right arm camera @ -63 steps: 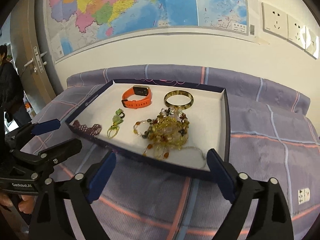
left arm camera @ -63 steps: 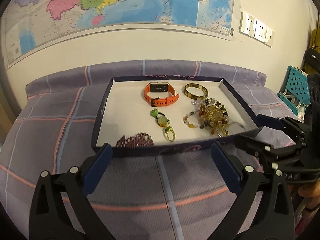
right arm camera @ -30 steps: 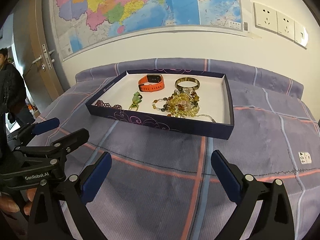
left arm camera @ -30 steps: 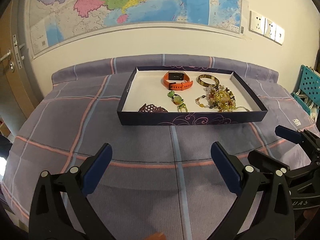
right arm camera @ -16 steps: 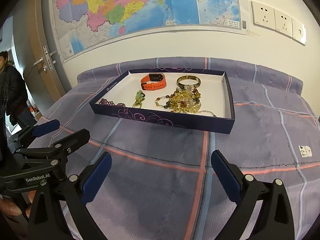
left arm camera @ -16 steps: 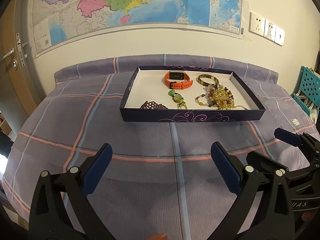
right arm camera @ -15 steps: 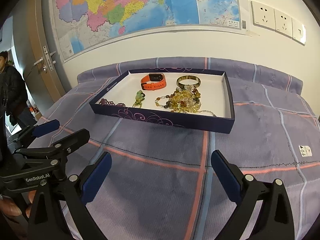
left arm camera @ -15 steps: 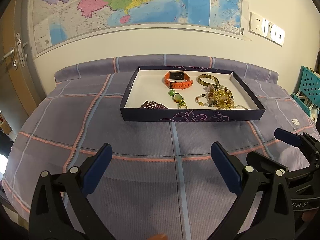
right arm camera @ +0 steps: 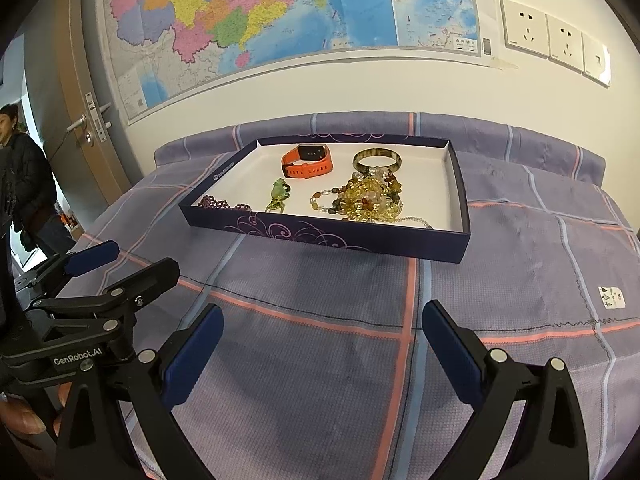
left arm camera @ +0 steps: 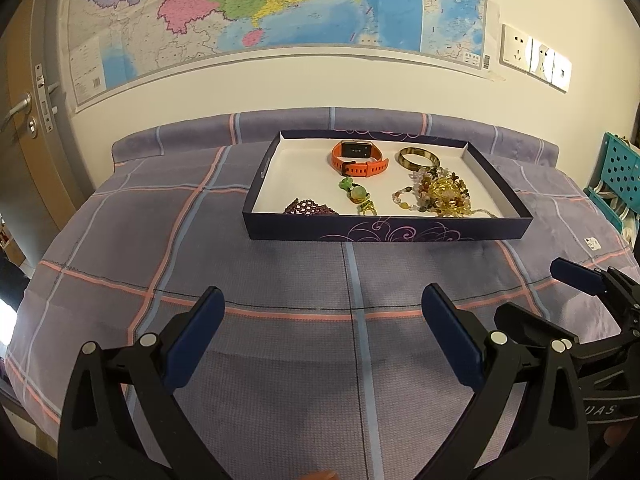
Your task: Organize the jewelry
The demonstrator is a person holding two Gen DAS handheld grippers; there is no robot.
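Observation:
A dark blue tray (left arm camera: 384,232) with a white floor lies on the purple checked cloth. In it are an orange watch (left arm camera: 359,159), a brown bangle (left arm camera: 418,157), a green pendant (left arm camera: 357,193), a heap of amber beads (left arm camera: 442,195) and a dark red beaded piece (left arm camera: 310,207). The tray also shows in the right wrist view (right arm camera: 332,236), with the watch (right arm camera: 307,161) and beads (right arm camera: 368,196). My left gripper (left arm camera: 322,324) is open and empty, well short of the tray. My right gripper (right arm camera: 322,344) is open and empty, also short of it.
A map (left arm camera: 256,8) hangs on the wall behind. A door (left arm camera: 24,128) is at the left and a person (right arm camera: 24,176) stands by it. A teal basket (left arm camera: 618,176) is at the right. A small white tag (right arm camera: 611,297) lies on the cloth.
Both grippers have drawn back from the tray, which now sits farther away and smaller in both views. Both stay open and empty. In the last half second little has moved.

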